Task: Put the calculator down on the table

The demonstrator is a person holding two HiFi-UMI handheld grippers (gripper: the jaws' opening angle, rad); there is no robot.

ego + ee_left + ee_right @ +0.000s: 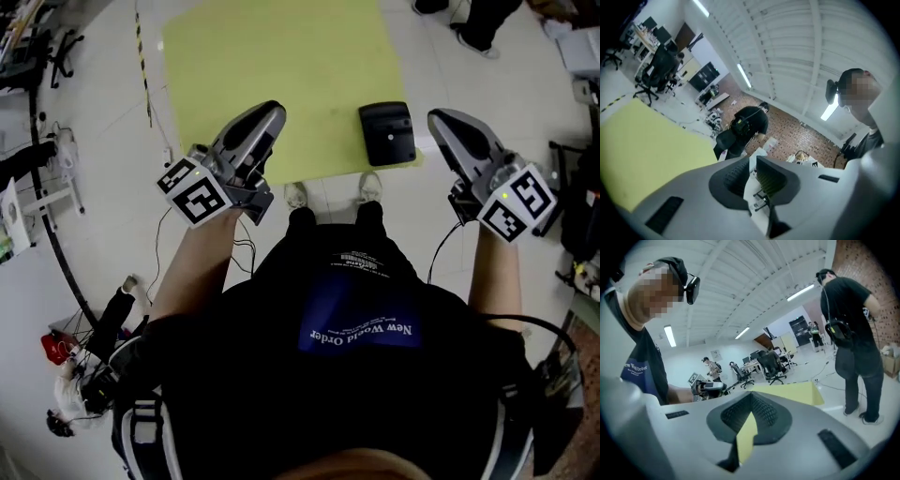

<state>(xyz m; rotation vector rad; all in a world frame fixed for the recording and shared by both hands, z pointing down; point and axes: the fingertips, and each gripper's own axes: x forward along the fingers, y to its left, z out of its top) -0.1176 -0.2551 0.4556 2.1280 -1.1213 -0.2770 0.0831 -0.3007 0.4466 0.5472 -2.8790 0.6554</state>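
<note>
We note an open workshop floor with a yellow-green table point(272, 66) on it. The calculator point(387, 133) lies flat at that table's near right corner, and neither tool holds it. The left gripper point(272, 117), above the table's near left corner, has its jaws slightly parted on nothing. The right gripper point(441, 120), just off the table's near right corner, has its jaws pressed together, empty. We judge the calculator light, rigid and smooth-cased, best gripped across its long edges.
</note>
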